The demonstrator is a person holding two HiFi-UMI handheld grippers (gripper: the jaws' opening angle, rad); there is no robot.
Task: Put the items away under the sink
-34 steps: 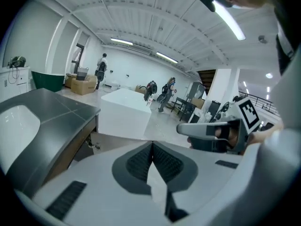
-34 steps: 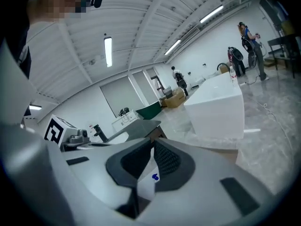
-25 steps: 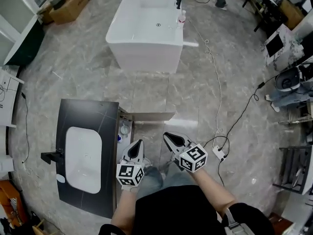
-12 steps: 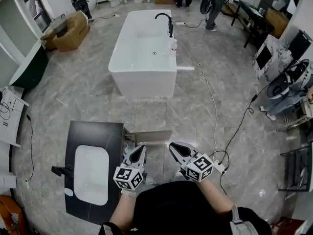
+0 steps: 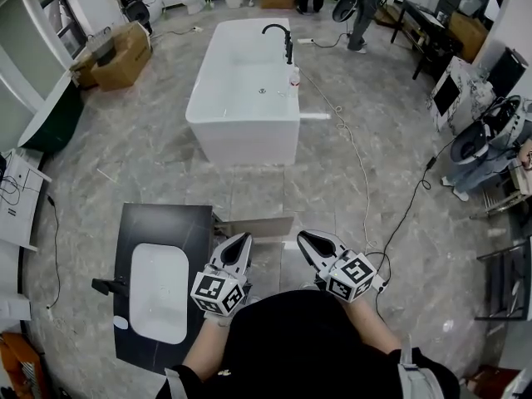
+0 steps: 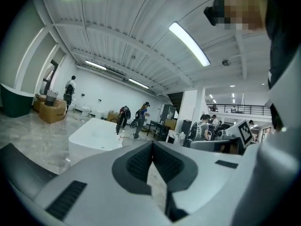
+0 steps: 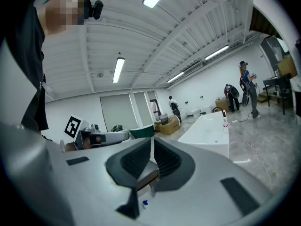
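At near left, the sink cabinet (image 5: 158, 223) has its door (image 5: 258, 226) open. My 2 tongs, left gripper (image 5: 241, 241) and right gripper (image 5: 306, 238), are pressed together, empty. Next, I think, I close the door.

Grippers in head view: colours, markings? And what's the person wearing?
The left gripper and right gripper match: pale grey shells tapering to pointed jaws, lined with dark ribbed pads. The left cube and right cube are white with black square markers. The person wears a black top.
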